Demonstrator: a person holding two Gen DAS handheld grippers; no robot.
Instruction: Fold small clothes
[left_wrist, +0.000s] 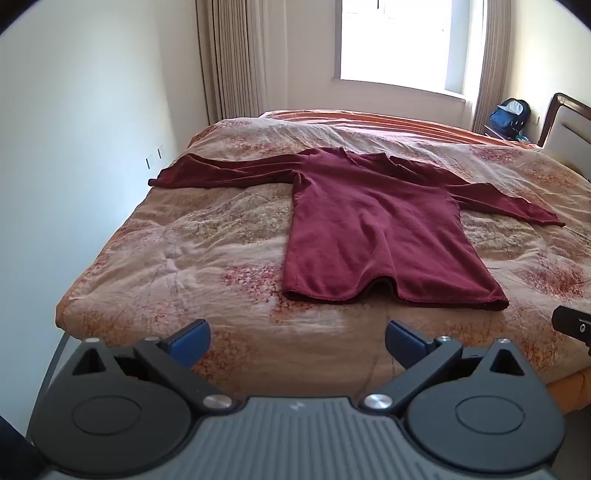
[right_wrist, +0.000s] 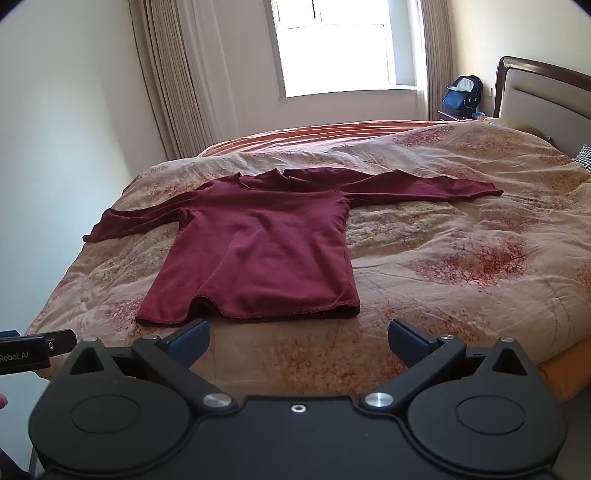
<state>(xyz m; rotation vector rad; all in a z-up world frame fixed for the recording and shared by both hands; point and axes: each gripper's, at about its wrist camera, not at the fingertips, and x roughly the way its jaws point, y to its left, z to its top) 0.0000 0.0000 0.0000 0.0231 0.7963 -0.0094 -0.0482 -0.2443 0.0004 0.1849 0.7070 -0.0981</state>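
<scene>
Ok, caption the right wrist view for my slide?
Open right gripper hovers before a maroon long-sleeved shirt spread flat on the floral bedspread.

Daylight pours through the window (left_wrist: 399, 40) ahead of me, blown out white. The bed (left_wrist: 207, 236) is softly lit, shadows faint. Fisheye bends the walls; corners go black.

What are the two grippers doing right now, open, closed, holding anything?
Left gripper: open, holding nothing, short of the maroon shirt.
Right gripper: open, holding nothing, also short of the shirt's hem.
</scene>
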